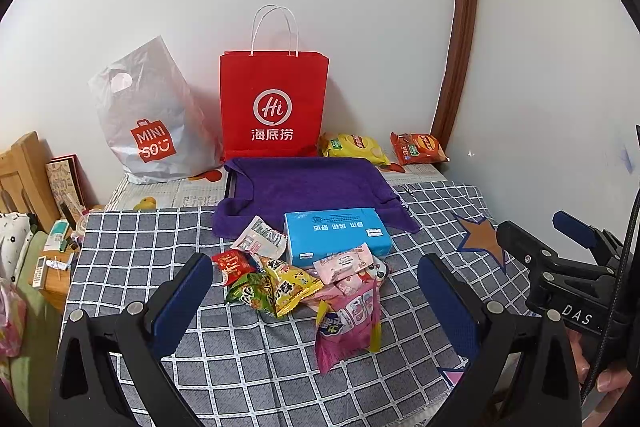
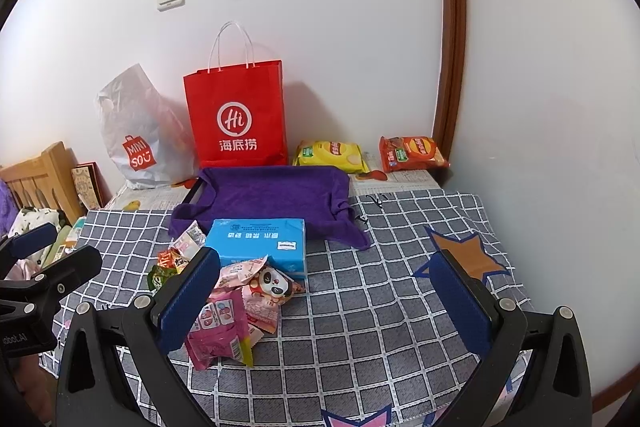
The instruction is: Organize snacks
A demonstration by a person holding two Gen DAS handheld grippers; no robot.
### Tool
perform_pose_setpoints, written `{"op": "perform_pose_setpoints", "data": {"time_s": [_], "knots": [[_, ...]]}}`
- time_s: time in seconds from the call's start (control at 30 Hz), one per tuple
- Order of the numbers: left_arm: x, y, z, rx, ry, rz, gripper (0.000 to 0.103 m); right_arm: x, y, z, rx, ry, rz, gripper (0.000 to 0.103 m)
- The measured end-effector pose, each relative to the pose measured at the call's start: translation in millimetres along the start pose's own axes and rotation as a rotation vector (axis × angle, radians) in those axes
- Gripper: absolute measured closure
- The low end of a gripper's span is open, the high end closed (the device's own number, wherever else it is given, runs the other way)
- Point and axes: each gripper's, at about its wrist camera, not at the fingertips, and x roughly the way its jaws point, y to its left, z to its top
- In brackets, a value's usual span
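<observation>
2 hand-held grippers, left (image 1: pixel 316 291) and right (image 2: pixel 326 291), gape empty over crinkled bright snack packets (image 1: pixel 304 283)

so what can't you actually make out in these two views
- Red paper bag and grey plastic bag: contents hidden by their own walls, both views.
- Snack pile: left part hidden by the right tongs' finger, right wrist view.
- Tissue box print: too small.

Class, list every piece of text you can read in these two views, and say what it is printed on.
"Hi 海底捞": red bag.
"MINI SO": grey bag.
"DAS": right gripper body, seen by the left wrist camera.
Blue box: print inverted, too small.
Snack packets and chip bags: unreadable.
</observation>
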Motion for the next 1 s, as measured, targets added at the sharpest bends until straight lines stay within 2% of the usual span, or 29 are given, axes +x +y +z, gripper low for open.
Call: {"op": "perform_pose_setpoints", "data": {"time_s": [1.0], "knots": [[-4.6, -1.1, 1.0, -0.001, -0.007, -0.015, 0.001, -9.3, 9.2, -5.4, -0.018, -0.014, 0.014, 0.000]]}}
